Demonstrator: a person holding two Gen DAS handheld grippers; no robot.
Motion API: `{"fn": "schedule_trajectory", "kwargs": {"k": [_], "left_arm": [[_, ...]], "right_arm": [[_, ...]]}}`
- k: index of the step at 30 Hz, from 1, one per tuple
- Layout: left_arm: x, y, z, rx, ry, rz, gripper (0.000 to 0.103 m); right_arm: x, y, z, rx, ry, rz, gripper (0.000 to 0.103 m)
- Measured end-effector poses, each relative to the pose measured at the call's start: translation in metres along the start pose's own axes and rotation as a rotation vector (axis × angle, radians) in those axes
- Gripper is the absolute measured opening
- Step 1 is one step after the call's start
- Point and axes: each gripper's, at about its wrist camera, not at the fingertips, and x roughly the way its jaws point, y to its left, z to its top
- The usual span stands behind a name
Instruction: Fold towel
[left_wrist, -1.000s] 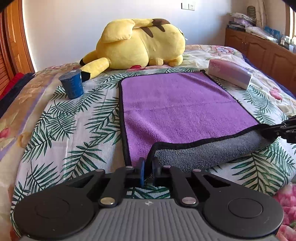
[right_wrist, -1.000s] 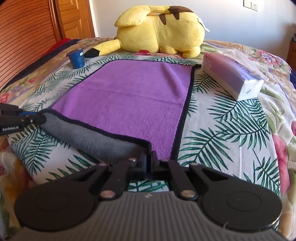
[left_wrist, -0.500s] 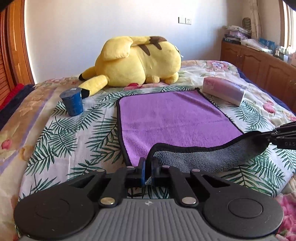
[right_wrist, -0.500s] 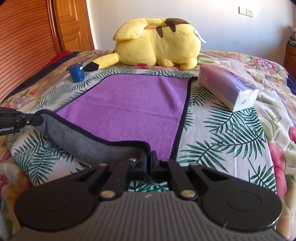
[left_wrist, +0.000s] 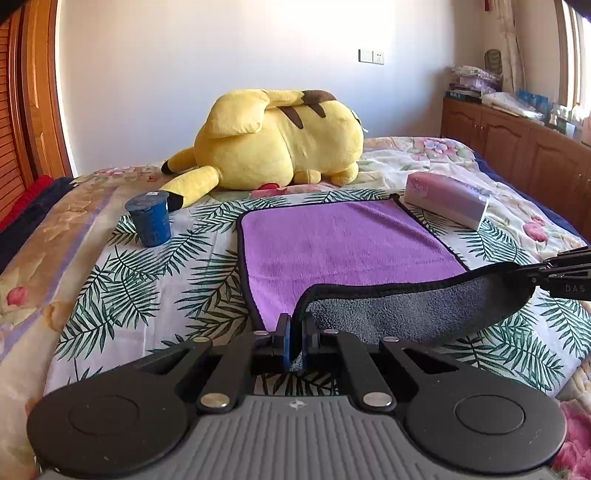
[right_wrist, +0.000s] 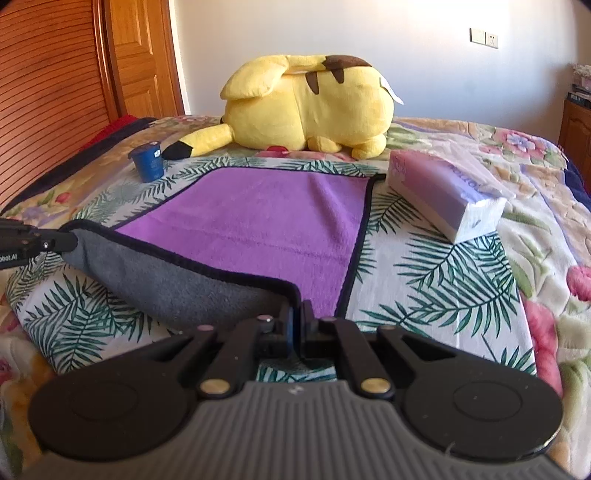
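Note:
A purple towel (left_wrist: 343, 243) with a black hem and grey underside lies on the leaf-print bedspread; it also shows in the right wrist view (right_wrist: 266, 221). My left gripper (left_wrist: 294, 332) is shut on the towel's near left corner. My right gripper (right_wrist: 295, 325) is shut on the near right corner. The near edge hangs lifted between them, grey side (left_wrist: 406, 314) facing me. Each gripper appears at the edge of the other's view: the right gripper (left_wrist: 546, 277) and the left gripper (right_wrist: 44, 242).
A yellow plush toy (left_wrist: 273, 144) lies beyond the towel. A blue cup (left_wrist: 149, 221) stands to its left. A tissue pack (left_wrist: 447, 199) lies at the towel's far right corner. Wooden cabinets (left_wrist: 517, 147) stand on the right, a wooden door (right_wrist: 144, 59) on the left.
Both grippers have risen, lifting the towel's near edge higher off the bed. More of the wall and room shows now.

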Motion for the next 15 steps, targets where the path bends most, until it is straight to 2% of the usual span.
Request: {"fn": "schedule_trajectory", "kwargs": {"k": [15], "left_arm": [[-0.006, 0.002, 0.013, 0.004, -0.049, -0.001, 0.0]], "right_arm": [[-0.007, 0.002, 0.016, -0.027, -0.075, 0.011, 0.004]]}}
